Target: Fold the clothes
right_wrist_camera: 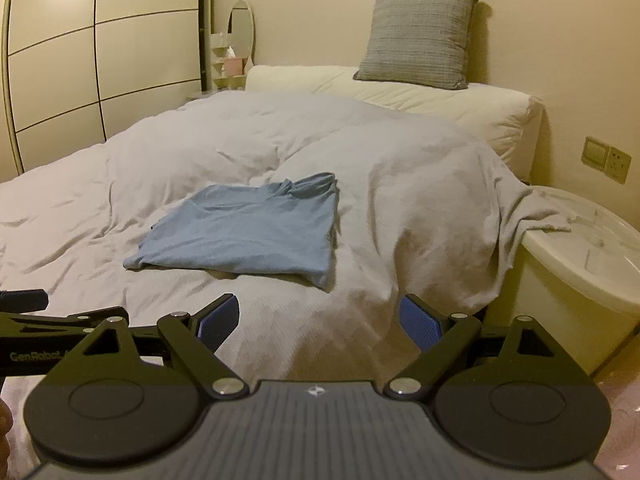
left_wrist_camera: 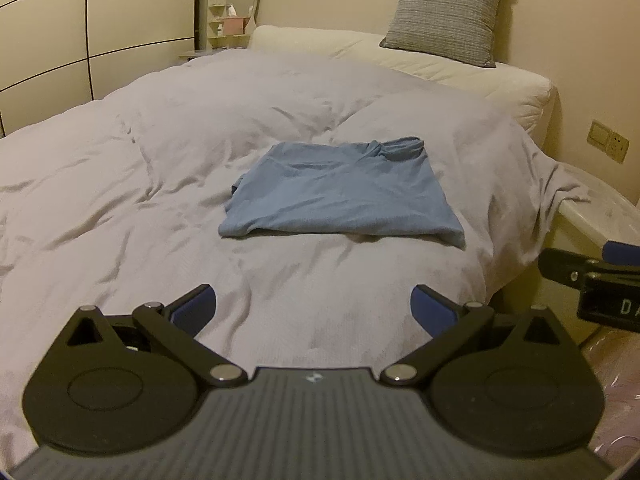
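Blue shirt [left_wrist_camera: 344,196] folded on duvet [left_wrist_camera: 120,184], frame centre.
Rough rectangle, collar at upper right, edges rumpled. L gripper [left_wrist_camera: 313,309] & R gripper [right_wrist_camera: 319,322] spread wide, empty.

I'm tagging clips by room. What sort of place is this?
Most likely a bedroom: a bed under a rumpled duvet, a grey cushion at its head, and a sliding-door wardrobe alongside.

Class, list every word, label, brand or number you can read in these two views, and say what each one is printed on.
"GenRobot", cut off after that: white print on the left gripper, seen in the right wrist view.
"DA", cut off by the frame edge: white print on the right gripper, seen in the left wrist view.
Small white logo on each gripper's grey housing: a symbol, no letters.
Blue shirt, wall socket, shelf items: no legible text.
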The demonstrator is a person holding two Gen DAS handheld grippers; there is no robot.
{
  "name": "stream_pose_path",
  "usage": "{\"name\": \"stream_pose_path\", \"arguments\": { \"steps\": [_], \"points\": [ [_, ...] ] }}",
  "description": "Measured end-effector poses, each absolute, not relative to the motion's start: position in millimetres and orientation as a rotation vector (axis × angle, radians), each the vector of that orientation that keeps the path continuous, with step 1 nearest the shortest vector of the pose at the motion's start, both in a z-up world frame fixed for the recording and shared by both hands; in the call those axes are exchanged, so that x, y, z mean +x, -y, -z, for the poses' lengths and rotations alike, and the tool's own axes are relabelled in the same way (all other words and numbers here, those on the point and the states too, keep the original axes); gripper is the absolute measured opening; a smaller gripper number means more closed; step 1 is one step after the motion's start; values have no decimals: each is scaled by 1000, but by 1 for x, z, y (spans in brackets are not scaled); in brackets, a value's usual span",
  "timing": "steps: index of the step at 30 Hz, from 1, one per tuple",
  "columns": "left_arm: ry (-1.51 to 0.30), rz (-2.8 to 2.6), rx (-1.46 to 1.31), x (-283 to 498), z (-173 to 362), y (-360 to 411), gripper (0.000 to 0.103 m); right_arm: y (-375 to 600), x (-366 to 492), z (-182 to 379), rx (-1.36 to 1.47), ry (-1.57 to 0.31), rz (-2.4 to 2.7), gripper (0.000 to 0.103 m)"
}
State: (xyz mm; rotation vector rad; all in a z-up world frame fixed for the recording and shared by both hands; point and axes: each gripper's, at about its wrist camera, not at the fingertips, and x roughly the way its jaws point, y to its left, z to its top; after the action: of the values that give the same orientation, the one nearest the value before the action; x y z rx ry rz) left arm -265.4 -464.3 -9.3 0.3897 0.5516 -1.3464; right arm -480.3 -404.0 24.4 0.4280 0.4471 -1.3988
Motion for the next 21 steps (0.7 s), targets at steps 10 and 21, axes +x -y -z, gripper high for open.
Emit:
{"name": "stream_pose_path", "arguments": {
  "steps": [10, 21],
  "points": [
    [-539, 1356, 364, -271, -2, 440, 102, 382, -483, -34, 435, -427, 1391, 89],
    [-532, 1341, 374, -272, -2, 433, 102, 372, -474, -37, 432, -423, 1369, 89]
  ]
}}
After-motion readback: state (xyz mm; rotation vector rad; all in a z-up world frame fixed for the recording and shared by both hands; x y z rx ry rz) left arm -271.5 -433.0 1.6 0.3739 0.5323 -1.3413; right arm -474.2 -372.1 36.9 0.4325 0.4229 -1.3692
